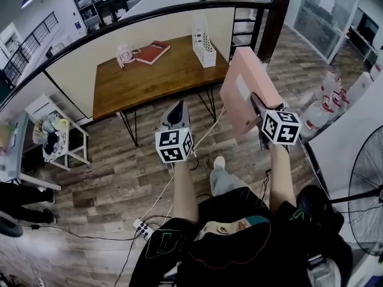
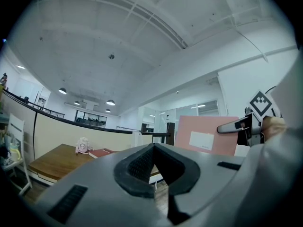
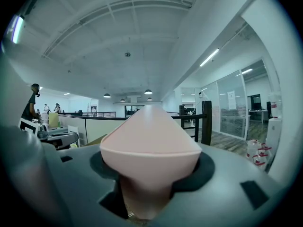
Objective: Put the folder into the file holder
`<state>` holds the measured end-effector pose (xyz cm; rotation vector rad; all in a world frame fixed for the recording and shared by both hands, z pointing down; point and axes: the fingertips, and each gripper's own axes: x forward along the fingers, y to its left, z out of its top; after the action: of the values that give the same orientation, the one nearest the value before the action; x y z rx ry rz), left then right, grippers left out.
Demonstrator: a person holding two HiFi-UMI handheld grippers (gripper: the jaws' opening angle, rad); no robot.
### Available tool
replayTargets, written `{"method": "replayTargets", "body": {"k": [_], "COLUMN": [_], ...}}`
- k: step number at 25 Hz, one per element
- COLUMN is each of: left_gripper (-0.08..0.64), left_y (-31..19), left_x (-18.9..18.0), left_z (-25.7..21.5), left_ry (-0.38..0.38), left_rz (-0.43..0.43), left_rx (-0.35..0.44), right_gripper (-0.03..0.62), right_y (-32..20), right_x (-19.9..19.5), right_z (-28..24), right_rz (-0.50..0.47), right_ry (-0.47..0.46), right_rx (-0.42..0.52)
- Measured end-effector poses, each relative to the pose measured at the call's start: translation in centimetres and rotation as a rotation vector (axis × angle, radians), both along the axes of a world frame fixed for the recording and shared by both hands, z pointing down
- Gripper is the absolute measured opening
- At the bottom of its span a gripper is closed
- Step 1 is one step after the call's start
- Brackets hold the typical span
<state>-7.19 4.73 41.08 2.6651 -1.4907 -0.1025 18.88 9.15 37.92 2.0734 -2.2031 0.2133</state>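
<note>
**Pink folder held in the air, short of the bench**

Nearest the head camera is the person's dark-clothed torso, both forearms reaching forward over the wood-plank floor (image 1: 108, 178). A white power strip (image 1: 143, 228) lies on the floor by the person's left side.

The left tongs (image 1: 175, 115) are clenched pad against pad with nothing between them, as the left gripper view shows (image 2: 154, 161).

The right tongs (image 1: 257, 105) are clamped on the lower edge of the pink folder (image 1: 256, 73). In the right gripper view the folder (image 3: 149, 136) fills the gap between the jaws and rises away from them. The folder stands roughly upright and tilted, with a white label (image 1: 242, 89) on its face. It hangs over the floor, just off the bench's near right corner and touching nothing else.

Further off stands the wooden bench (image 1: 149, 79) on thin dark legs. At its far right end stands the white file holder (image 1: 203, 43), upright and well apart from the folder. To the left of the file holder lie a red book (image 1: 153, 52) and a small pink-and-white object (image 1: 125, 54), just beside each other. A curved dark rail (image 1: 119, 26) runs behind the bench.
</note>
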Motion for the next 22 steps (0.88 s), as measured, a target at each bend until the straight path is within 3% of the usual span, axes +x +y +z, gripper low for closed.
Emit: {"method": "replayTargets", "body": {"k": [9, 22], "left_gripper": [-0.003, -0.003], "left_y": [-8.5, -24.2], "left_x": [1.8, 9.0], "left_z": [1.2, 5.0], "left_ry": [-0.017, -0.028], "left_rz": [-0.01, 0.026], "left_rx": [-0.021, -0.101], "right_gripper": [0.279, 0.279], "right_y": [-9.1, -24.5], "right_x": [2.2, 8.7], "right_z": [0.8, 1.7], "right_rz": [-0.005, 0.032], "right_ry": [-0.033, -0.041], "right_rx": [0.0, -0.031]}}
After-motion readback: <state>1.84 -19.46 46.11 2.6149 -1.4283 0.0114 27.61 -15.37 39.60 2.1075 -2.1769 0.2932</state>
